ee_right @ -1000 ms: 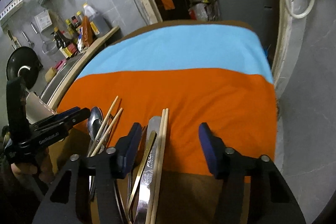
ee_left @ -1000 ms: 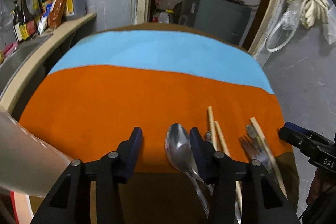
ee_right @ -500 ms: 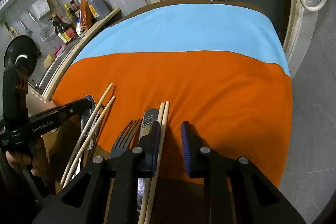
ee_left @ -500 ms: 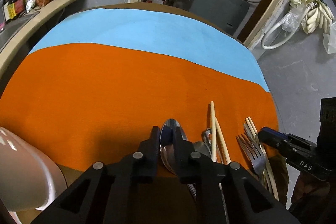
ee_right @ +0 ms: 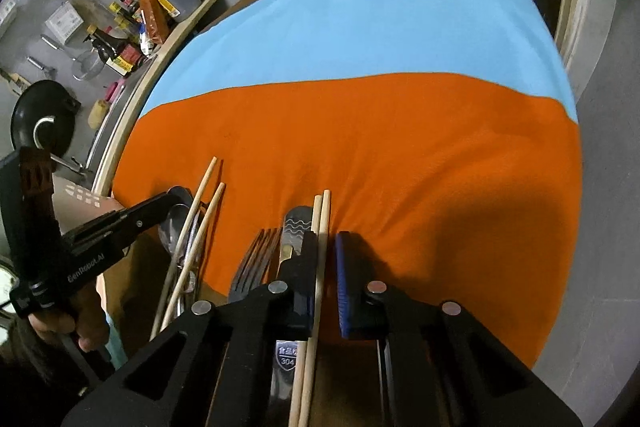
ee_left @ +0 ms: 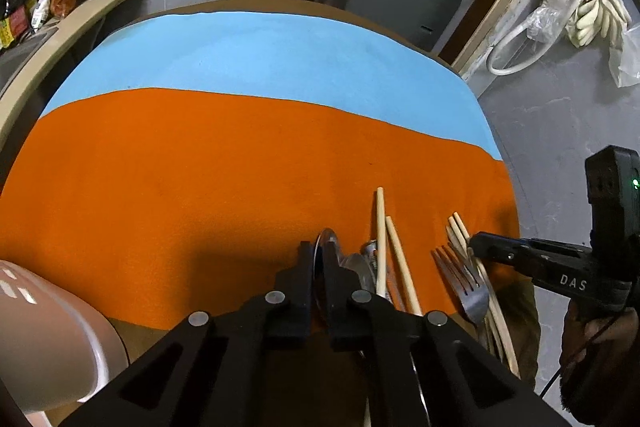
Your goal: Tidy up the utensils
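Utensils lie at the near edge of the orange cloth (ee_left: 200, 187). My left gripper (ee_left: 317, 251) has its jaws closing tight on a steel spoon (ee_left: 327, 238), whose bowl stands on edge between them. Right of it lie two loose chopsticks (ee_left: 380, 227), a fork (ee_left: 464, 283) and my right gripper (ee_left: 476, 242). In the right wrist view my right gripper (ee_right: 325, 239) closes on a pair of chopsticks (ee_right: 322, 211) that runs between its pads. A flat steel utensil (ee_right: 296, 225) and the fork (ee_right: 256, 259) lie just left of it. Further left, the left gripper (ee_right: 170, 201) is at the spoon (ee_right: 172, 227).
A blue cloth (ee_left: 260, 59) covers the far half of the table. A pink cup (ee_left: 44, 327) stands at the near left. A counter with sauce bottles (ee_right: 132, 39) runs along the left. The grey floor (ee_left: 560, 131) drops away on the right.
Both grippers went from wide open to closed, the left onto the spoon and the right onto the chopstick pair. Both have tipped further down toward the table.
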### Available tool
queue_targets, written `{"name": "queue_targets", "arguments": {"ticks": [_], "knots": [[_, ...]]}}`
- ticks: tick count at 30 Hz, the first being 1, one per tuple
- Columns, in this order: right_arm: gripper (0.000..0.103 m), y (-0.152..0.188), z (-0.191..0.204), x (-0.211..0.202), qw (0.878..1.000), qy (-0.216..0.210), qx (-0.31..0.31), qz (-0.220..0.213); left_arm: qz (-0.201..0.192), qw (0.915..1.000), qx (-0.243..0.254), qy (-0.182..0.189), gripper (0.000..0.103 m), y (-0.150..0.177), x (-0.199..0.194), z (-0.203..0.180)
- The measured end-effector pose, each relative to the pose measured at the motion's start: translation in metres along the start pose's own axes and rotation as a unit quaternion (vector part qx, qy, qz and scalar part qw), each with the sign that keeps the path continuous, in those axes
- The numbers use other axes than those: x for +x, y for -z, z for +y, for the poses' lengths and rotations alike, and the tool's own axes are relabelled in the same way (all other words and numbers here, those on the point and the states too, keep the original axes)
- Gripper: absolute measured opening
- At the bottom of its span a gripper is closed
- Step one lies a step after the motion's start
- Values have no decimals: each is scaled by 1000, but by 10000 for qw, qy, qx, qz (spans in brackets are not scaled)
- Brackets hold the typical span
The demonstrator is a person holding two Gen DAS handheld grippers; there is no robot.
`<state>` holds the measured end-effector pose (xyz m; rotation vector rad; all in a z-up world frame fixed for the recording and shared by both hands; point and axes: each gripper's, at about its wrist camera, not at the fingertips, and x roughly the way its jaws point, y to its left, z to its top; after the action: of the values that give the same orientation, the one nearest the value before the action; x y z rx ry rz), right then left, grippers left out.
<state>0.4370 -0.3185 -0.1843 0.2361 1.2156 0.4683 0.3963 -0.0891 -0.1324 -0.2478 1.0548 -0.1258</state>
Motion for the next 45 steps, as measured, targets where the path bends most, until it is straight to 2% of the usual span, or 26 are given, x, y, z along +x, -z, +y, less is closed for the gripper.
{"name": "queue_targets", "arguments": {"ticks": [4,8,11,17,23,31,38,45], "knots": [[4,5,0,0,9996,-206,166,21,-14,9999,51,-114,2,2,-8,-3],[4,14,9,-13,9997,-152,135,-163,-171,9998,29,-106,2,4,-25,-2],[4,22,16,-32,9987,-115,153,-474,-363,9992,68,-163,2,9,-42,-1],[4,53,39,-77,9898,102,86,-1416,-944,9952,209,-178,2,24,-82,-3],[4,87,72,-114,9755,425,59,-2157,-1513,9870,538,-36,2,41,-123,-8],[4,122,110,-141,9562,682,151,-2843,-1686,9812,885,313,2,53,-157,2],[4,128,162,-175,9314,830,-92,-3542,-2035,9729,992,466,2,51,-202,29],[4,101,229,-199,9023,460,-483,-4260,-2560,9619,845,456,2,30,-257,71]]}}
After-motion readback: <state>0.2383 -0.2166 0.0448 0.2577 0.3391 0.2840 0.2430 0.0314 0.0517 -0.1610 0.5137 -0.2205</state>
